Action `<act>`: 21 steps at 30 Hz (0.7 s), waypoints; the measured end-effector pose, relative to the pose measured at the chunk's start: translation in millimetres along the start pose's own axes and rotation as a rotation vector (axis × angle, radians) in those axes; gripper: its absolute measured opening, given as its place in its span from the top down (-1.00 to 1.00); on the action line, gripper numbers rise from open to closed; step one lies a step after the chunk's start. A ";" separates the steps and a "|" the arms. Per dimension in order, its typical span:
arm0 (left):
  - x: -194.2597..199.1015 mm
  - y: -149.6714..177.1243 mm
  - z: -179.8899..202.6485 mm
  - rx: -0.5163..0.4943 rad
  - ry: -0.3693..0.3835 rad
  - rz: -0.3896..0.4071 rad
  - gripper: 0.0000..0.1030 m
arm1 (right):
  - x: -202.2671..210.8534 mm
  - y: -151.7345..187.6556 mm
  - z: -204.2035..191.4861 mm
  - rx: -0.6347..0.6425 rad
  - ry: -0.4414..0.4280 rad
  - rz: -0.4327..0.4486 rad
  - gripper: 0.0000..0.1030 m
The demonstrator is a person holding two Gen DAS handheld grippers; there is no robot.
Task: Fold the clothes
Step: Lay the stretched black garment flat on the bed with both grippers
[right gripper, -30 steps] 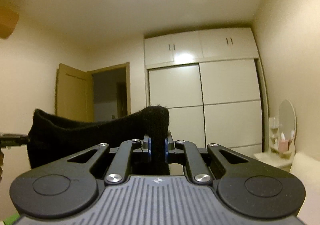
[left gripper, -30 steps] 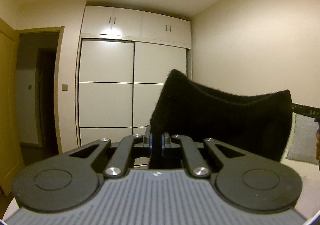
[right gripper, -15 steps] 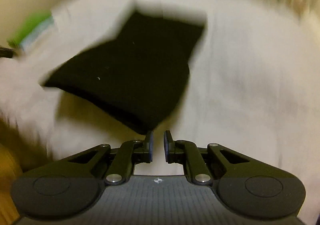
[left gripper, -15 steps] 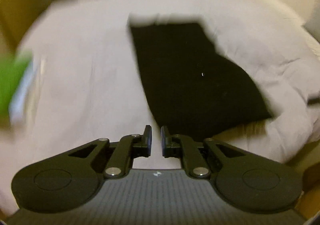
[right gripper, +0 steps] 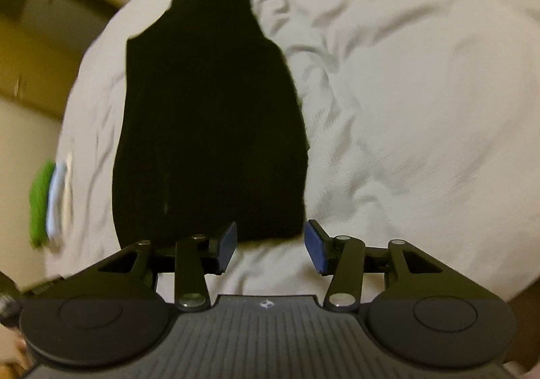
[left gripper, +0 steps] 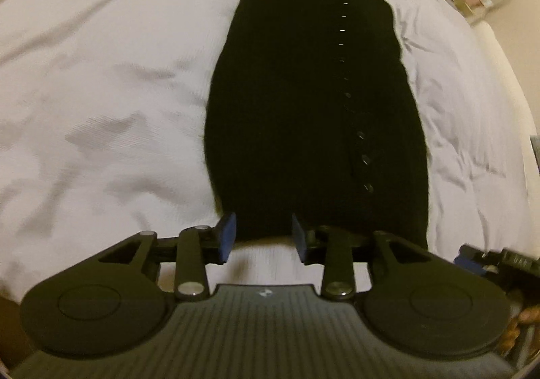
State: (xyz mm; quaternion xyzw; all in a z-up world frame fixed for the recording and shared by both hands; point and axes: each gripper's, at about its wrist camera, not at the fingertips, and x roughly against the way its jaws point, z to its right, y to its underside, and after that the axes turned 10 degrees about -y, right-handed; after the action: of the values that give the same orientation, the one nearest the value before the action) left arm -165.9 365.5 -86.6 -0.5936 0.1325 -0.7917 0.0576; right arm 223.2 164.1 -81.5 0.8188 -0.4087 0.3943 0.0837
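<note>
Progress looks decent: black garment lies long and narrow on the white bed, seemingly folded lengthwise, with crosswise folds left, I judge. My left hand-held gripper and right hand-held gripper are opening at its near edge, pads gripping nothing. No readable writing anywhere.

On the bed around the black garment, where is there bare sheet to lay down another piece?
Widest bare white sheet lies on the black garment's side away from the green and blue stack. A narrower strip separates garment and stack; another runs along its near hem, where both grippers are opening, nothing between their pads.
</note>
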 end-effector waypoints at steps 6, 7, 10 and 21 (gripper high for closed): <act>-58.6 -8.1 -25.6 0.145 0.066 -0.053 0.19 | -50.0 -4.0 47.6 -0.204 -0.096 0.054 0.03; -66.0 -7.6 -28.8 0.171 0.082 -0.064 0.18 | -57.3 -4.2 52.7 -0.225 -0.109 0.063 0.03; -83.0 -6.2 -35.9 0.234 0.120 -0.091 0.36 | -77.2 -4.7 61.4 -0.295 -0.163 0.079 0.14; 25.3 18.3 -32.8 -0.015 0.116 0.116 0.87 | -9.8 9.1 -6.6 -0.090 -0.168 0.043 0.77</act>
State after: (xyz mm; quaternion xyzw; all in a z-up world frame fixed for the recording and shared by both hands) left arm -205.8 346.3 -76.8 -0.5384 0.1758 -0.8191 0.0912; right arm 209.2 167.1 -85.7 0.8356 -0.4488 0.3071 0.0771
